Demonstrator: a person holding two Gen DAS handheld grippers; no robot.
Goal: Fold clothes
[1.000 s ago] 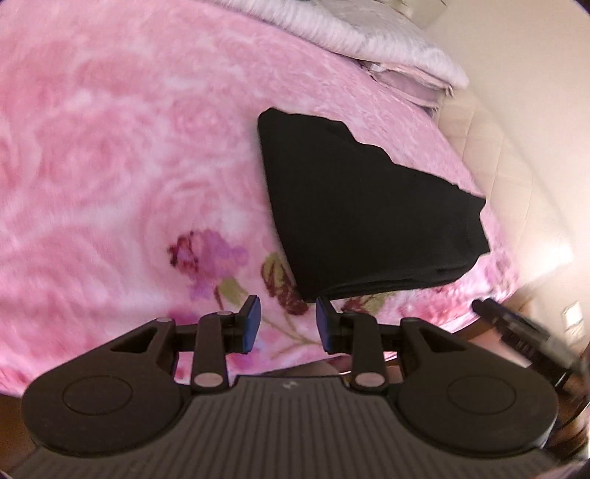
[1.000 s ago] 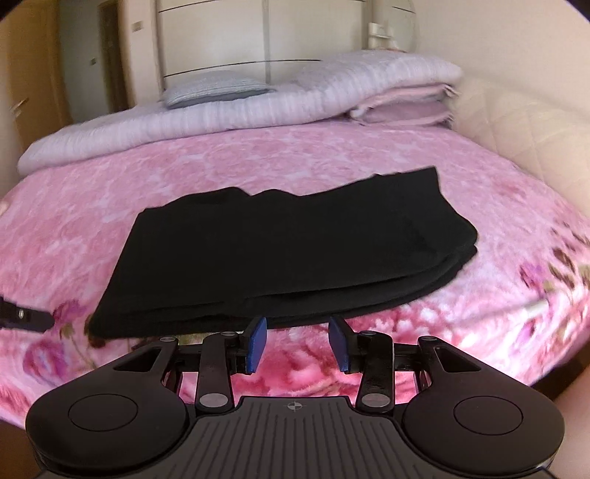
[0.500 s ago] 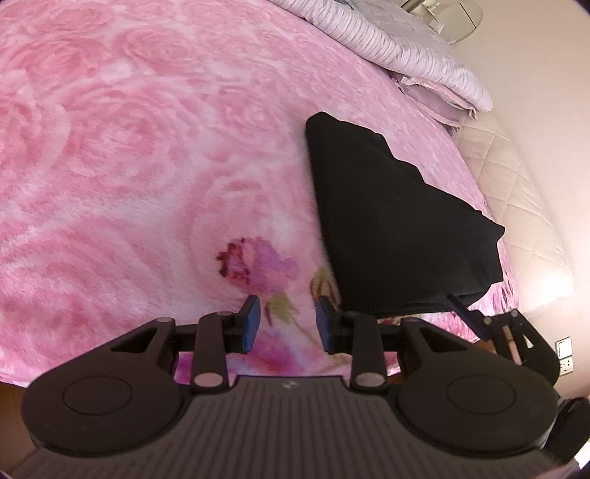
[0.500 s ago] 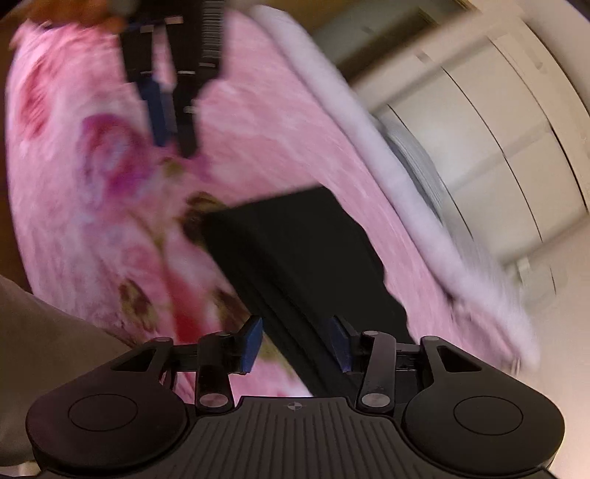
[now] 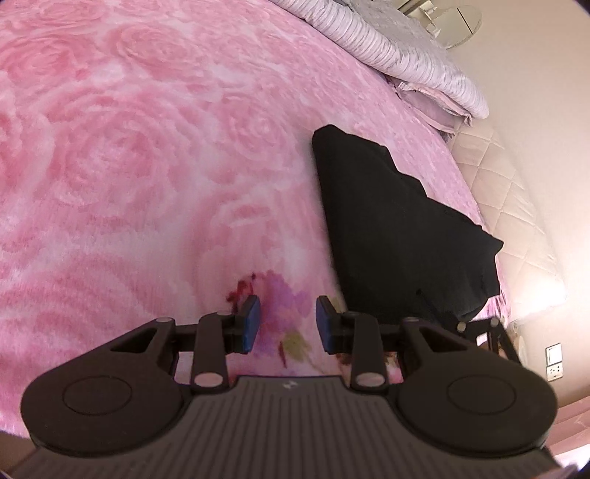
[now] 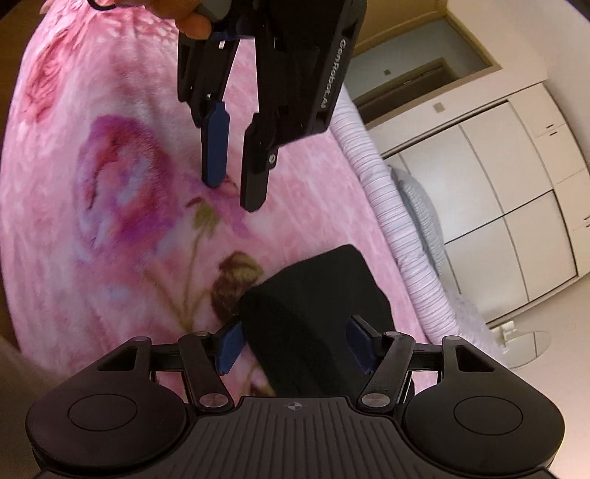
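Observation:
A folded black garment (image 5: 398, 228) lies on the pink rose-patterned blanket (image 5: 147, 147), to the right of my left gripper (image 5: 287, 320). That gripper is open and hovers over a purple flower print with nothing between its fingers. In the right wrist view, my right gripper (image 6: 295, 342) is open wide, with one end of the black garment (image 6: 317, 294) between its blue pads; the pads stand apart from the cloth. The left gripper (image 6: 234, 188) hangs above the blanket in that view, held by a hand (image 6: 191, 18).
A striped lilac duvet and pillows (image 5: 398, 51) are stacked at the head of the bed. A quilted cream bed edge (image 5: 516, 206) runs along the right. White wardrobe doors (image 6: 516, 184) stand beyond the bed. A wall socket (image 5: 555, 363) is low on the right.
My right gripper has swung round to the garment's end, lowered onto it and spread its fingers wider around it. The left gripper has shifted left, off the garment.

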